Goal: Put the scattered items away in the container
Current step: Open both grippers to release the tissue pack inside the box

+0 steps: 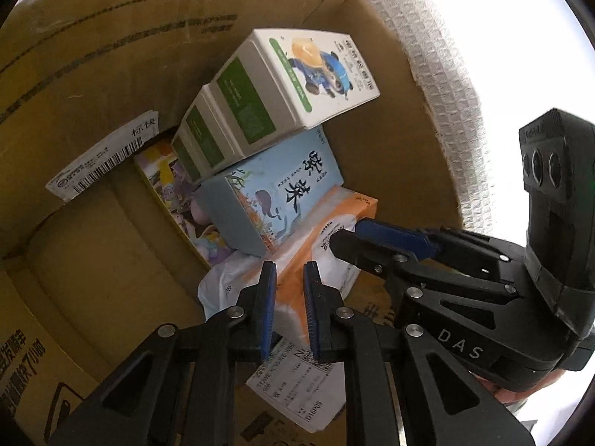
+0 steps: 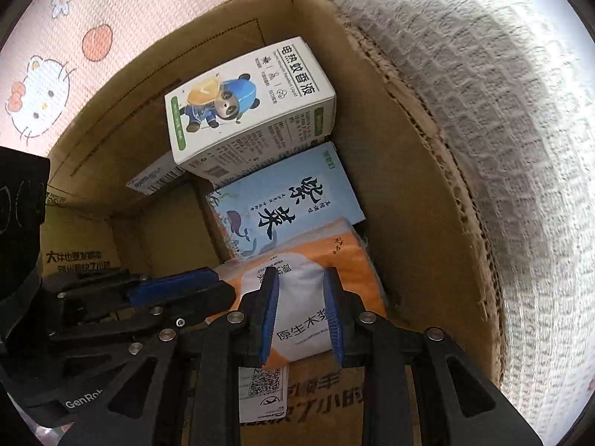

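An open cardboard box holds a white panda-print carton that leans on a pale blue carton. An orange and white tissue pack lies in front of them. My right gripper points down into the box, shut on the pack's white middle. My left gripper hovers just above the pack's near-left end. Only a narrow gap separates its pads, and nothing sits between them.
A flat colourful box stands against the blue carton's left side. A shipping label is stuck on the box wall and another label on its floor. White quilted fabric and a cartoon-print mat surround the box.
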Tool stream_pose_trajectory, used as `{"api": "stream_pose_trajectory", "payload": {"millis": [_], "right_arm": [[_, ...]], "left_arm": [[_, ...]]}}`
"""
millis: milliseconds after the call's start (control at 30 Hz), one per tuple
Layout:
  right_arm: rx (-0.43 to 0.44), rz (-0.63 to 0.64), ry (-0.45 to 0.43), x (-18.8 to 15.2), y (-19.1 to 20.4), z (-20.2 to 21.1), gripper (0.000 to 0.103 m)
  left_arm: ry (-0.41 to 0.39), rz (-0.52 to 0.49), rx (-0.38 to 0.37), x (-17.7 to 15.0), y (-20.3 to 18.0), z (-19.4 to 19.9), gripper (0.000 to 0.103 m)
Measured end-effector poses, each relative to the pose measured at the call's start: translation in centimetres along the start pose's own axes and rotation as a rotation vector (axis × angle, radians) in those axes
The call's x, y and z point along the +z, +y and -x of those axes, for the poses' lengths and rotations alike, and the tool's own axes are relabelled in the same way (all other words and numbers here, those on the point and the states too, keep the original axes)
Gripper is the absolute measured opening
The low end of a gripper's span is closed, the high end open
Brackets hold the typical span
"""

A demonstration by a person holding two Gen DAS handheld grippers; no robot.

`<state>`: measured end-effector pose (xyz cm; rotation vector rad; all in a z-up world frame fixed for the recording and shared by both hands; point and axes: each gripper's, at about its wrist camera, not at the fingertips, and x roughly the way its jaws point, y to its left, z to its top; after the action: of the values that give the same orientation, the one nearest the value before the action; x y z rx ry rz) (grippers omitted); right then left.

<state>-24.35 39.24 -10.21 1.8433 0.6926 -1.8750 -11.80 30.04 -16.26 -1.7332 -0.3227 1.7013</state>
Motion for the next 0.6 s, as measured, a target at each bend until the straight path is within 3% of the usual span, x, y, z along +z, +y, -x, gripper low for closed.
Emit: {"api": "stream_pose_trajectory", "payload": {"millis": [233, 367, 500, 600], "right_arm": [[-0.056, 0.031, 0.043, 0.6, 0.1, -2.0, 0.021], [-0.061, -0.015, 0.069, 1.3, -0.4, -2.6, 0.022], [-0.057, -0.04, 0.063, 1.1, -0.7, -2.0, 0.022], [-0.023, -0.118, 0.059, 0.8, -1.7, -1.1, 0.022]], "left_arm": [[0.034, 0.018, 0.096, 0.3, 0.6, -0.5, 0.017], [0.053, 0.077, 0.044, 0.6, 1.5, 0.7, 0.018], [0.052, 0.065, 0.039, 0.1, 1.1, 1.2, 0.02], [0.101, 0.047, 0.007, -0.3, 0.3, 0.3, 0.024]]}}
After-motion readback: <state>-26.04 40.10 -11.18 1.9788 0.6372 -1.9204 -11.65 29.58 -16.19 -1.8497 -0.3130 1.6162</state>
